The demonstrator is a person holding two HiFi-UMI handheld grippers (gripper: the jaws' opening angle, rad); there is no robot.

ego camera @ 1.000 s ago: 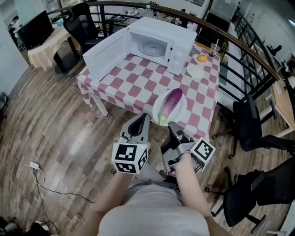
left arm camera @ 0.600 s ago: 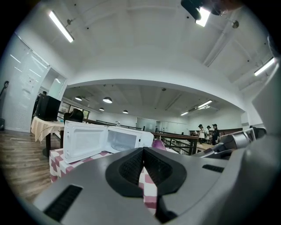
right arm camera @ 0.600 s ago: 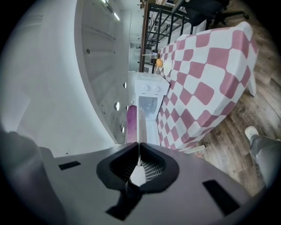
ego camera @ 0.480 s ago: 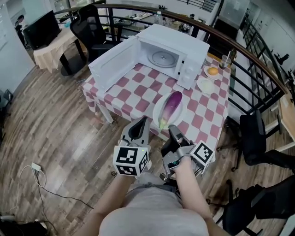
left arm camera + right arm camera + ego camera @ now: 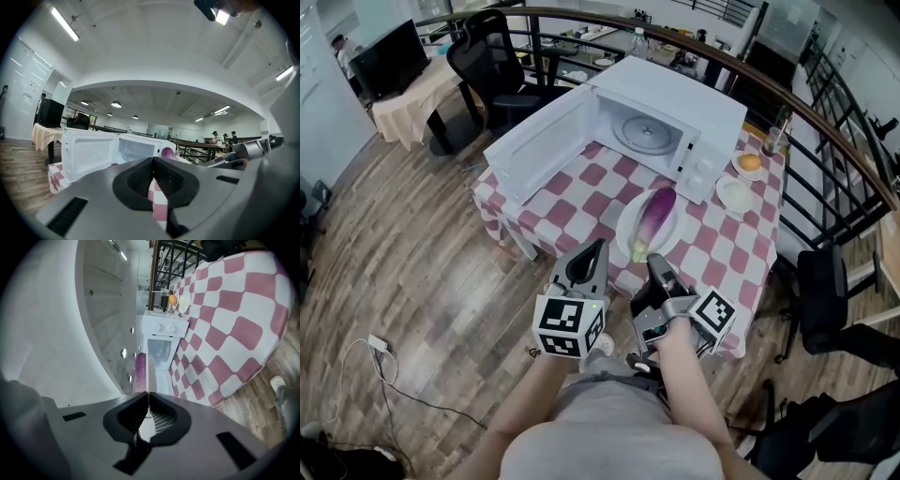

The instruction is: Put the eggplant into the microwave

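Observation:
A purple eggplant lies on a white plate near the front edge of the checked table. Behind it stands the white microwave, its door swung open to the left and the turntable bare. My left gripper is shut and empty, just short of the table edge, left of the plate. My right gripper is shut and empty too, right below the plate. In the left gripper view the eggplant shows past the tips. In the right gripper view, rolled sideways, the eggplant lies dead ahead.
An orange on a small plate and an empty small plate sit at the table's far right. A curved railing runs behind the table. Black office chairs stand to the right, another at the back left.
Both grippers have come closer to the table together; the table, plate and microwave now sit nearer and lower in the head view. Both stay shut and empty.

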